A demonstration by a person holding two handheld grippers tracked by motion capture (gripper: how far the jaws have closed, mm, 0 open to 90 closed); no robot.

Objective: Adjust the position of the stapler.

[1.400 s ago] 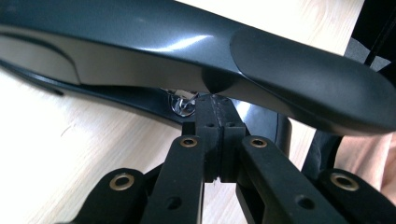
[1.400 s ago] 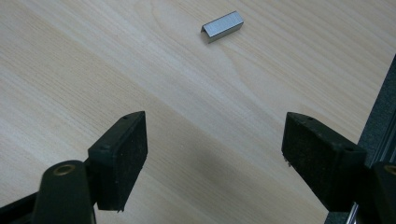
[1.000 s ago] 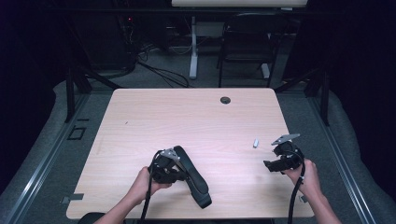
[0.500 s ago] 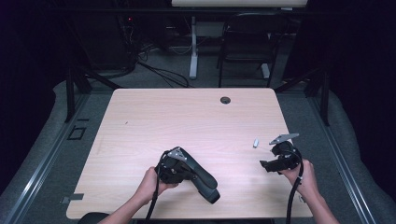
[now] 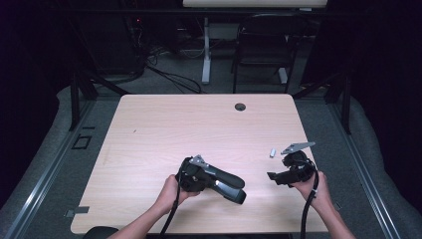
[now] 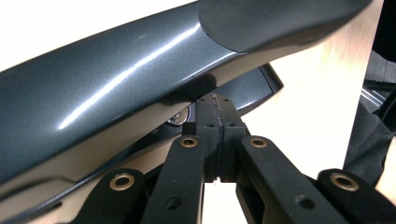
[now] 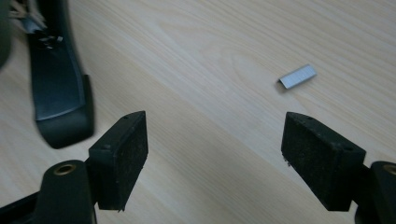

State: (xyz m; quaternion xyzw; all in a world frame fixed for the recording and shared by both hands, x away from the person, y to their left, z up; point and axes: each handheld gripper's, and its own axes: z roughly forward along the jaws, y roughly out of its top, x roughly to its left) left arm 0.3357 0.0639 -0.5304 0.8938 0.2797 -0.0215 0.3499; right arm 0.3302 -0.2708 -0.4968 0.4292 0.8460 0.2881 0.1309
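A dark grey stapler (image 5: pixel 230 184) lies near the table's front edge, its long body pointing right. My left gripper (image 5: pixel 198 175) sits at its left end, held by a hand. In the left gripper view the stapler's glossy top arm (image 6: pixel 116 84) spans the frame, and my left gripper (image 6: pixel 215 109) is shut with its tips tucked under that arm; nothing shows between the pads. My right gripper (image 5: pixel 276 177) hovers open at the right, jaws pointing left. A small silver strip of staples (image 7: pixel 298 76) lies on the wood ahead of my right gripper (image 7: pixel 215 158), and the stapler's front end (image 7: pixel 60 102) lies to its left.
The light wooden table (image 5: pixel 174 124) has a round cable hole (image 5: pixel 240 106) near its far edge. The staple strip (image 5: pixel 272 152) rests close to the right edge. A chair (image 5: pixel 261 45) and a desk leg (image 5: pixel 205 50) stand on the floor beyond the table.
The stapler has swung from pointing at the front edge to pointing right, and the left gripper shifted right with it. The right gripper edged slightly left and forward.
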